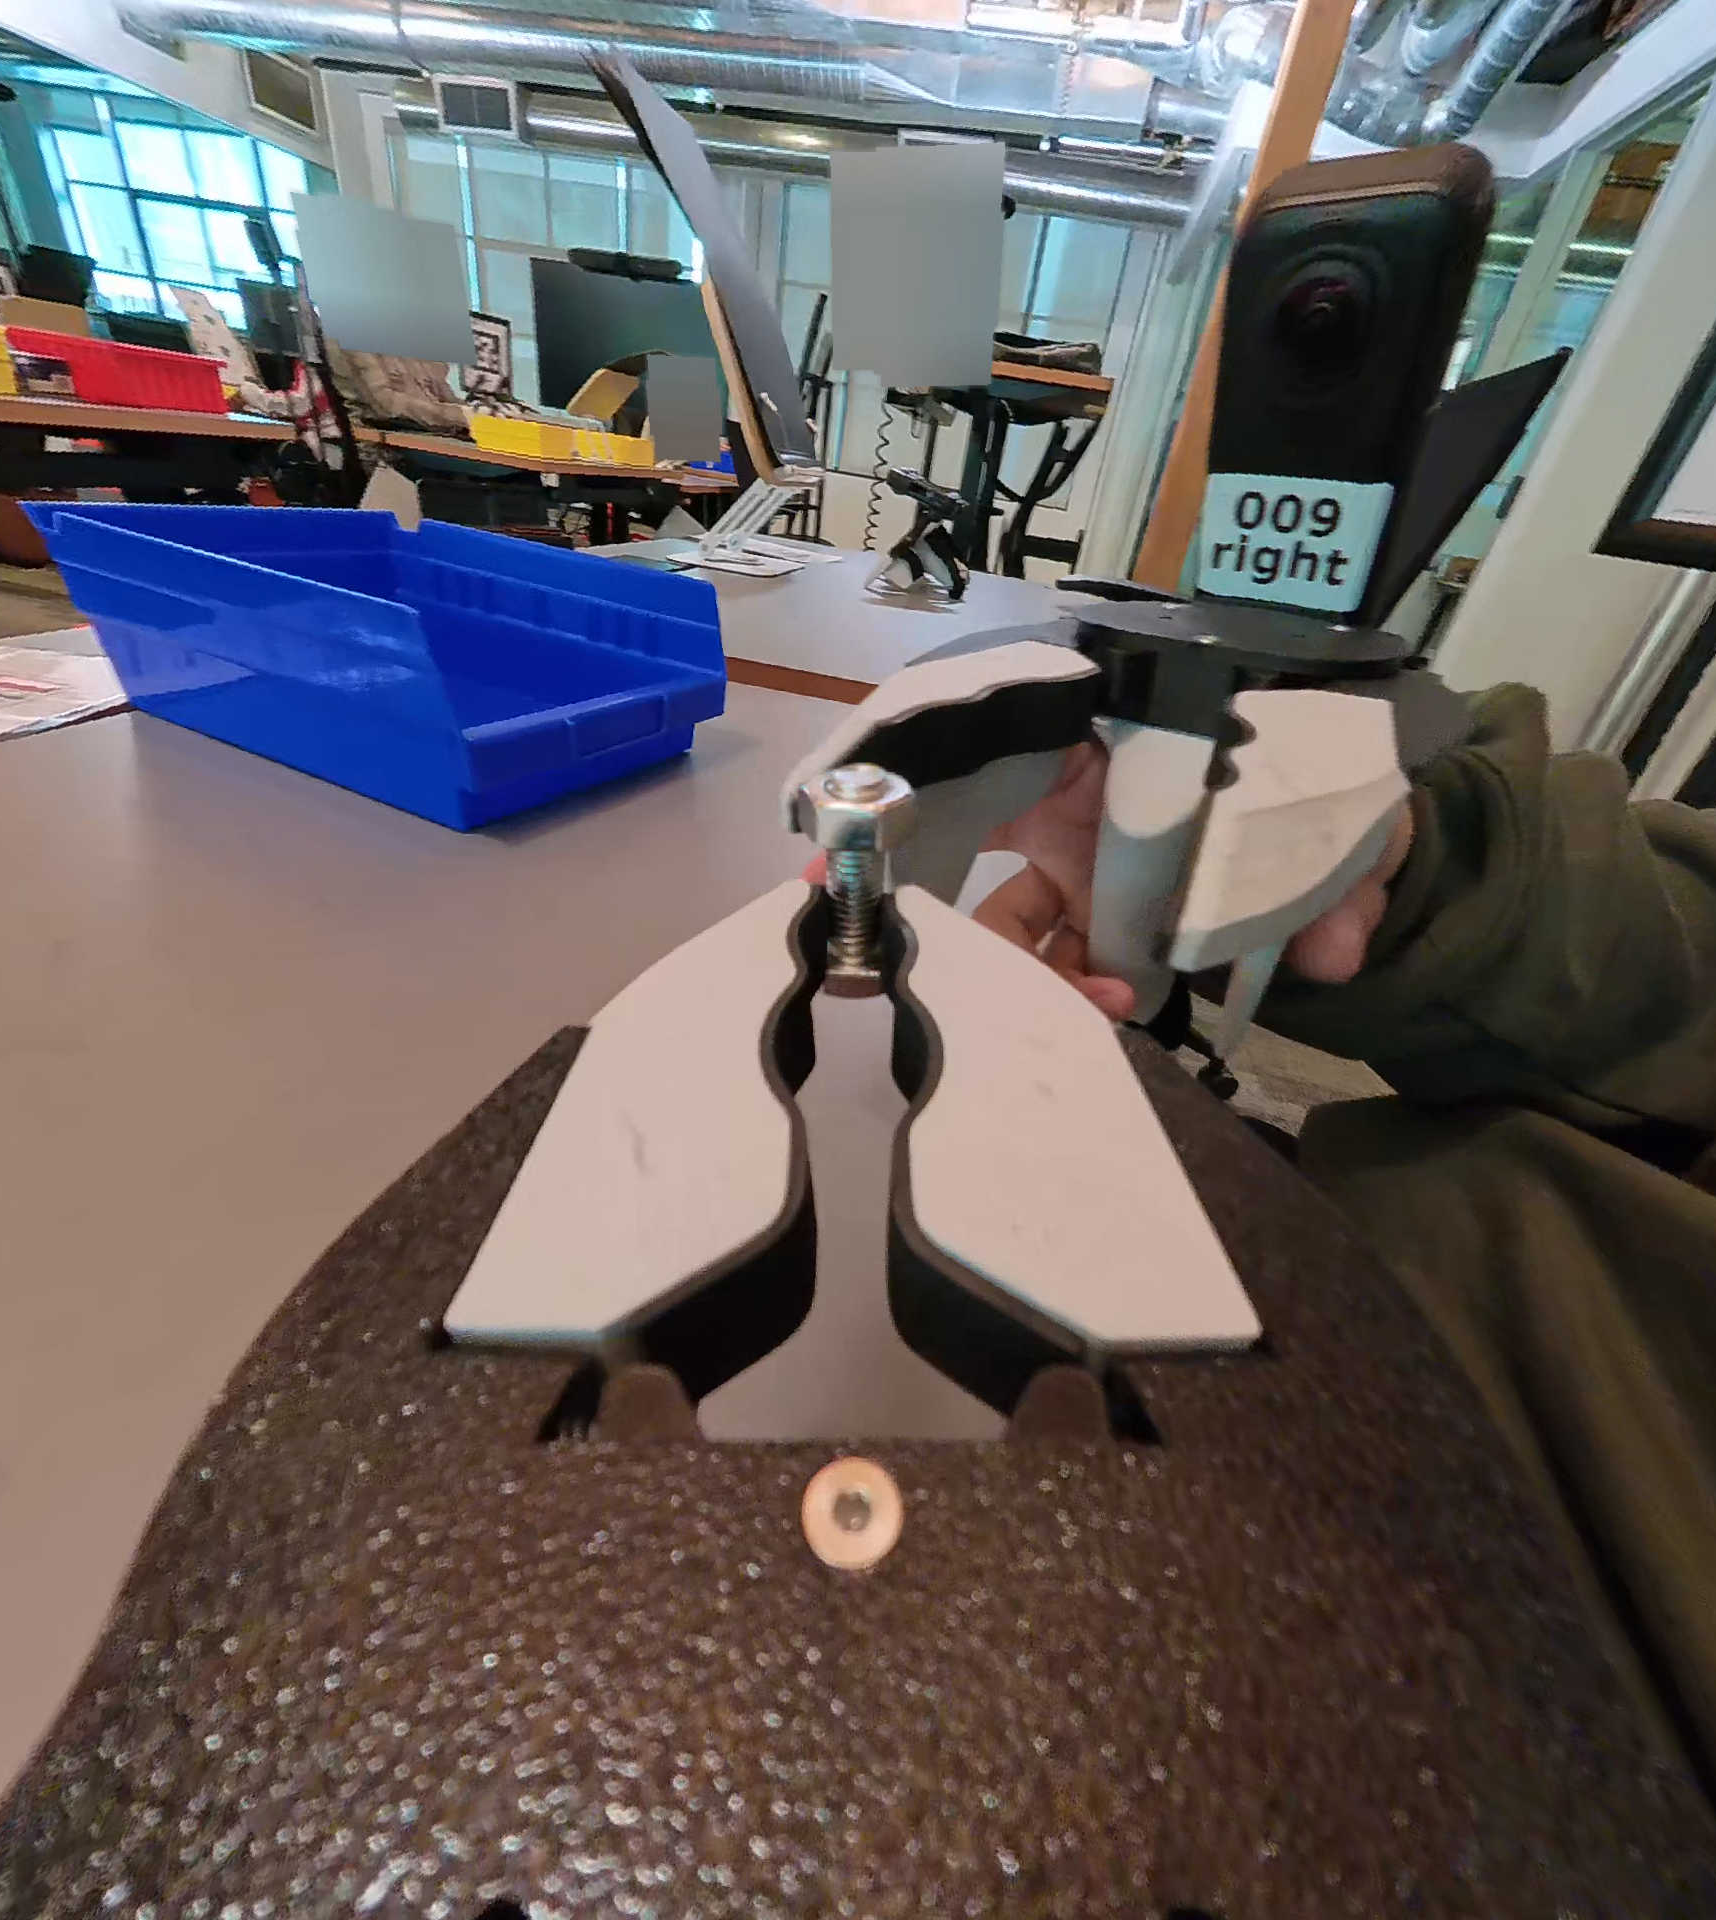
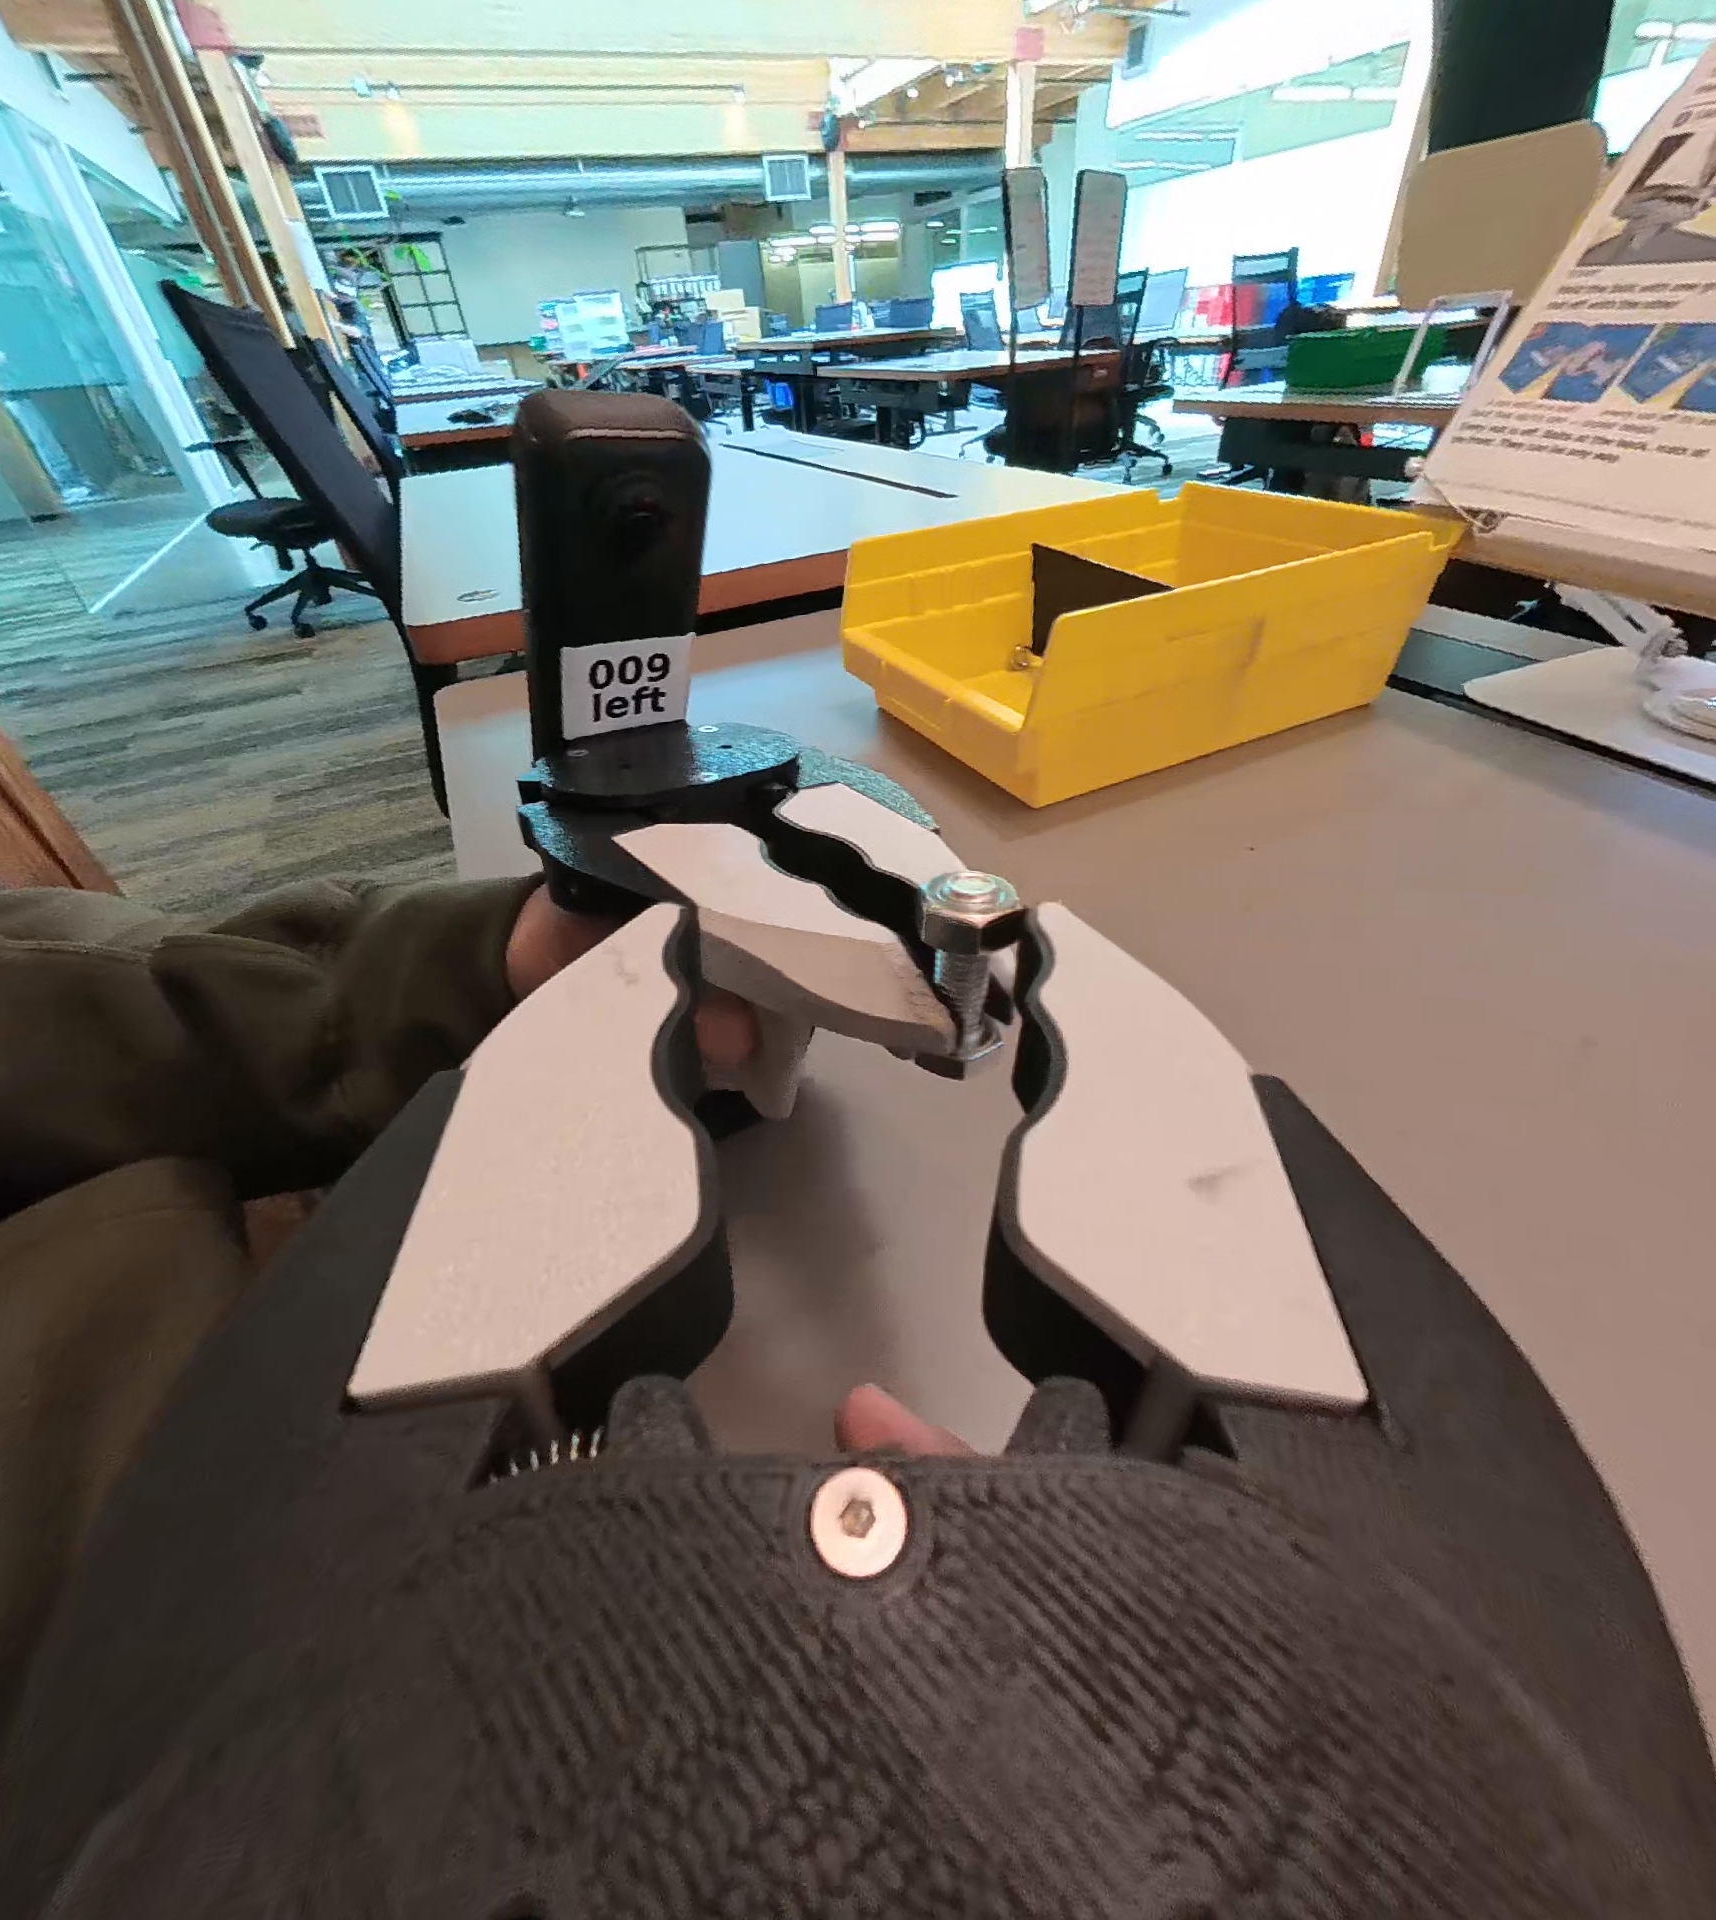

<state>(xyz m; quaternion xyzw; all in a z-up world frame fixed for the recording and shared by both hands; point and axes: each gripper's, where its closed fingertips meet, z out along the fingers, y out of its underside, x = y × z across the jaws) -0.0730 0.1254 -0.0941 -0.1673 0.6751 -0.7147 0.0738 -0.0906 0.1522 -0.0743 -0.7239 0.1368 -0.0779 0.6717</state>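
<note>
Bolt: a silver hex bolt (image 1: 852, 883) with a nut (image 1: 856, 808) threaded on near its top, held upright in the air above the near part of the grey table (image 1: 210, 987), between the two claws.
Left claw: the left claw (image 1: 849, 940) is closed on the lower threaded shank, its tips pinching just above the bolt's bottom end; the right wrist view shows the same grip from the side (image 2: 958, 1013).
Right claw: the right claw (image 2: 1025, 966) stands parted, its fingers clearly apart; the nut (image 2: 970, 906) sits just beside the inner edge of its right finger. Whether that finger touches the nut cannot be told; in the left wrist view the tip of this claw (image 1: 823, 800) lies just behind the nut.
Nut position: high on the thread, with bare thread showing between it and the left claw's tips.
Blue bin: an open blue bin (image 1: 397, 665) lies toward the far left of the table, well apart from the bolt.
Yellow bin: a yellow bin (image 2: 1145, 644) with a dark divider stands toward the far right of the table; a small metal part shows inside it.
Instruction sheet: a printed sheet on a stand (image 2: 1643, 312) rises at the far right edge.
Holder: a person's hands in olive sleeves (image 1: 1560, 935) carry both tools.
</note>
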